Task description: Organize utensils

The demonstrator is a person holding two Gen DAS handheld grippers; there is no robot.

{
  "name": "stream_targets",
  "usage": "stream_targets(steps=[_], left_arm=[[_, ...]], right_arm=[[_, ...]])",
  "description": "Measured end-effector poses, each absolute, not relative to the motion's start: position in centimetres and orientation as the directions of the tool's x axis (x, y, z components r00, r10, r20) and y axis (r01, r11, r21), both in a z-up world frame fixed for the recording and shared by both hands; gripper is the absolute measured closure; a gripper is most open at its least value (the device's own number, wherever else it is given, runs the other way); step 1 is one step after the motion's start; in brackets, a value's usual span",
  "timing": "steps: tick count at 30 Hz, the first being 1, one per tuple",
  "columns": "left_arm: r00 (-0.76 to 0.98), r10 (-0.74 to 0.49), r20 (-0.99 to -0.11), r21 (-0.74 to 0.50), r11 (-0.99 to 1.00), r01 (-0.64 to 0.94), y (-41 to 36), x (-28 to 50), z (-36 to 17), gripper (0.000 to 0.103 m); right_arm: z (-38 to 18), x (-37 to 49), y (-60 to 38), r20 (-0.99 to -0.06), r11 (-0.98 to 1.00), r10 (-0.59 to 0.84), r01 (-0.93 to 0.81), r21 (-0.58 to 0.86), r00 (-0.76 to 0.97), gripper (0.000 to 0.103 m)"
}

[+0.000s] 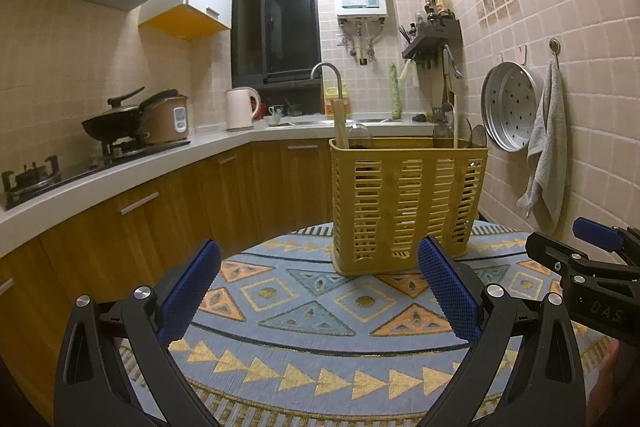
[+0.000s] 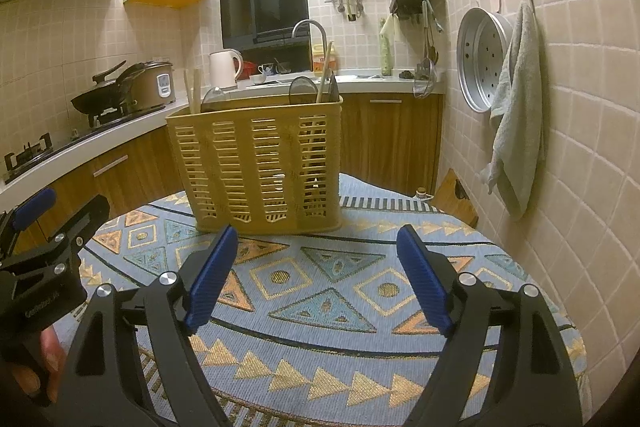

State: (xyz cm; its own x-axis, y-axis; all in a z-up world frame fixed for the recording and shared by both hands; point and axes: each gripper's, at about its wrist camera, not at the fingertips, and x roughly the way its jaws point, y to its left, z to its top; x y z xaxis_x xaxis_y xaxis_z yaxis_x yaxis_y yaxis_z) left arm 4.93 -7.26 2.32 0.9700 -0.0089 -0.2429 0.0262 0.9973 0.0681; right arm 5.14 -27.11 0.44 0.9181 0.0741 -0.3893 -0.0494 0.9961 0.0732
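A yellow slotted utensil basket (image 1: 406,203) stands upright at the far side of a round table with a blue patterned cloth (image 1: 320,339). It also shows in the right wrist view (image 2: 260,167). Wooden chopsticks (image 1: 341,123) and dark spoon heads (image 1: 360,137) stick out of its top; chopsticks (image 2: 193,91) and spoons (image 2: 302,87) show in the right view too. My left gripper (image 1: 320,259) is open and empty, short of the basket. My right gripper (image 2: 318,243) is open and empty, just in front of the basket. Each gripper appears at the other view's edge.
A white counter (image 1: 120,167) with a stove, wok, rice cooker and kettle runs along the left and back. A tiled wall on the right holds a steamer tray (image 2: 480,59) and a towel (image 2: 516,107). A wooden board (image 2: 456,195) leans beyond the table.
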Motion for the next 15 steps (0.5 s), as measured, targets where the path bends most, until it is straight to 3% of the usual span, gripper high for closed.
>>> stream_targets(steps=[12,15], left_arm=[[0.977,0.005,-0.213,0.079,0.997,0.012,-7.13,4.43,2.63,0.007],[0.970,-0.016,-0.243,0.049,0.998,0.028,-6.90,4.73,2.64,0.007]], right_arm=[[0.28,5.33,-27.29,-0.395,0.996,0.078,-0.051,0.078,0.915,0.022],[0.25,5.31,-27.25,-0.395,0.996,0.078,-0.051,0.078,0.915,0.022]])
